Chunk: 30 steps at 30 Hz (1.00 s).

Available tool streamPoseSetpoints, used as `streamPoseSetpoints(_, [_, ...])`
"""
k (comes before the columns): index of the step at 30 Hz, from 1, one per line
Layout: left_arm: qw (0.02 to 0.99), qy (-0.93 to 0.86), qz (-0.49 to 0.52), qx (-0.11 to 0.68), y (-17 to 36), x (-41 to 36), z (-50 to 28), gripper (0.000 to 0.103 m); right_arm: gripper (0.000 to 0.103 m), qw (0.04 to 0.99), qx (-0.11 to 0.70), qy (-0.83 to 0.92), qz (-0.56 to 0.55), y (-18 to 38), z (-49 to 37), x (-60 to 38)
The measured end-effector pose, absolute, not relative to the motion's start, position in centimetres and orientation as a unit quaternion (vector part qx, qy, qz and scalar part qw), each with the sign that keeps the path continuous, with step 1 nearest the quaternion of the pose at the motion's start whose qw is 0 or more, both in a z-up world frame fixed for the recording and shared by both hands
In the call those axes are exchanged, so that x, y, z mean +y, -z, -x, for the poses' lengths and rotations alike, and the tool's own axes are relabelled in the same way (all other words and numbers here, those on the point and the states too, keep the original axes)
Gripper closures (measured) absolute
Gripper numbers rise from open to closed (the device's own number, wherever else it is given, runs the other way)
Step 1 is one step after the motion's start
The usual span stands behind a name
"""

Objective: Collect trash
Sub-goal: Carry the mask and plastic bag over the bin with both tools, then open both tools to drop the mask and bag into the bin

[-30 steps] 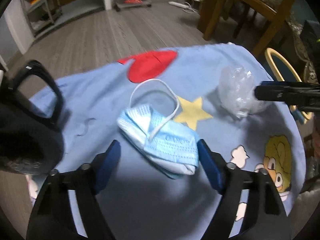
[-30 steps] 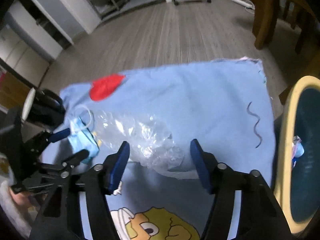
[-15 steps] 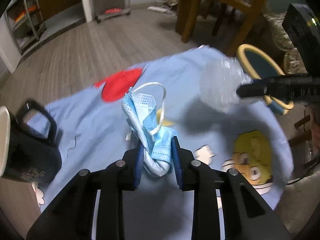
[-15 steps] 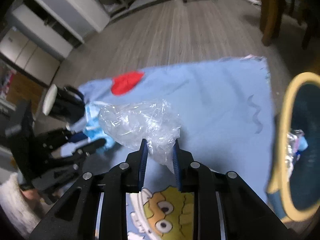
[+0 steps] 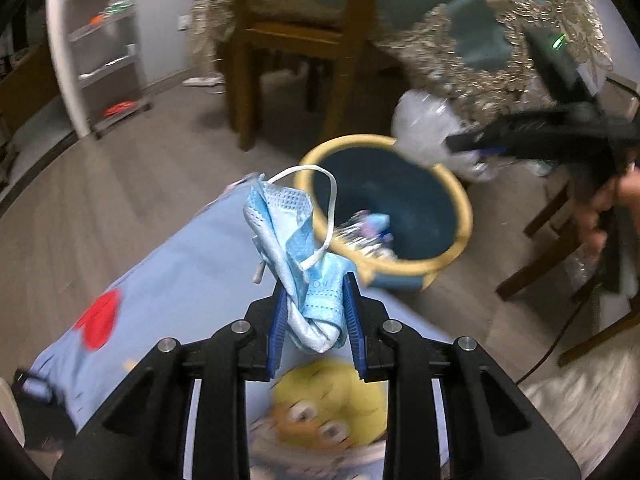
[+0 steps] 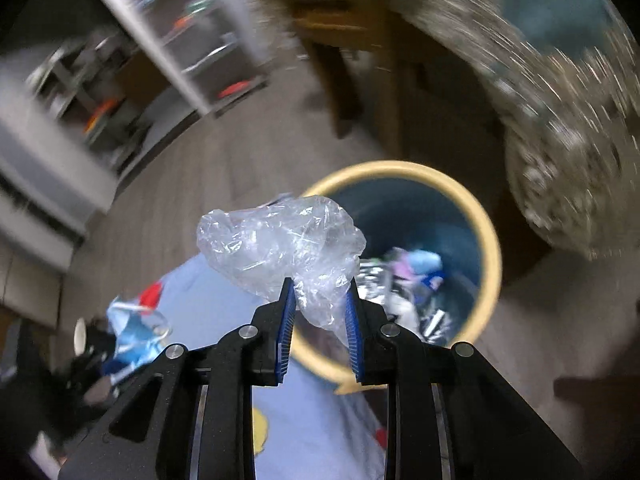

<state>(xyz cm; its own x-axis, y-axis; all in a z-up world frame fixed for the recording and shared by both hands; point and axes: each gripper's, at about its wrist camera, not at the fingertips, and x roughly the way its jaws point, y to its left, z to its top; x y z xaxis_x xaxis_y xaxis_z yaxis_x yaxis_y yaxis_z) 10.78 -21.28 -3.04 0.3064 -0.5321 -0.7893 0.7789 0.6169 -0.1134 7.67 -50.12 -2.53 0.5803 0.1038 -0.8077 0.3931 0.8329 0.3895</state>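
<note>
Blue face mask (image 5: 298,264) pinched in left claw (image 5: 314,316); crumpled plastic (image 6: 288,244) clamped in right claw (image 6: 320,320).

A wooden chair (image 5: 280,40) stands on the floor beside a shelving rack (image 5: 104,48).

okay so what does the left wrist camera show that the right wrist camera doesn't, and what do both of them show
Only the left wrist view shows the person's hand holding the right gripper from the side, and the yellow cartoon face on the blue cloth.

Only the right wrist view shows the black mug, blurred, at the cloth's far side.

Both show the face mask pinched in the left gripper, the clear plastic wrap pinched in the right gripper, and the yellow-rimmed bin with trash inside.
</note>
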Motion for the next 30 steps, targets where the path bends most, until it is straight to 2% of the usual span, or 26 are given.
streamPoseSetpoints(5, [0.783, 0.436, -0.151, 0.416, 3.0, -27.9, -11.7, 0.072, 0.075, 0.835, 0.433, 0.111, -0.321, 5.1, -7.7, -52.9])
streamPoseSetpoints(6, [0.787, 0.438, -0.148, 0.409, 2.8, -28.6, -12.0, 0.061, 0.069, 0.836, 0.421, 0.111, -0.333, 5.3, -7.6, -53.4])
streamPoseSetpoints(7, [0.794, 0.435, -0.142, 0.401, 2.6, -29.4, -12.2, 0.033, 0.051, 0.837, 0.414, 0.111, -0.342, 5.5, -7.5, -53.6])
streamPoseSetpoints(9, [0.812, 0.416, -0.130, 0.389, 2.1, -30.1, -13.1, 0.010, 0.036, 0.832, 0.415, 0.113, -0.349, 6.2, -7.3, -54.0])
streamPoseSetpoints(13, [0.806, 0.415, -0.089, 0.412, 2.5, -29.7, -13.4, 0.010, 0.034, 0.832, 0.420, 0.111, -0.344, 6.1, -7.1, -54.0])
streamPoseSetpoints(16, [0.810, 0.408, -0.097, 0.410, 2.1, -28.1, -12.3, 0.010, 0.033, 0.843, 0.415, 0.107, -0.325, 4.8, -6.5, -53.5])
streamPoseSetpoints(21, [0.825, 0.398, -0.100, 0.388, -0.1, -24.8, -9.7, 0.006, 0.032, 0.864, 0.396, 0.094, -0.296, -0.2, -3.2, -52.1])
streamPoseSetpoints(26, [0.835, 0.388, -0.092, 0.379, -2.4, -21.4, -6.8, 0.006, 0.028, 0.895, 0.344, 0.073, -0.274, -5.4, 2.1, -49.0])
streamPoseSetpoints(30, [0.843, 0.373, -0.089, 0.377, -3.1, -19.5, -4.7, 0.006, 0.016, 0.904, 0.326, 0.073, -0.265, -6.4, 6.0, -46.5])
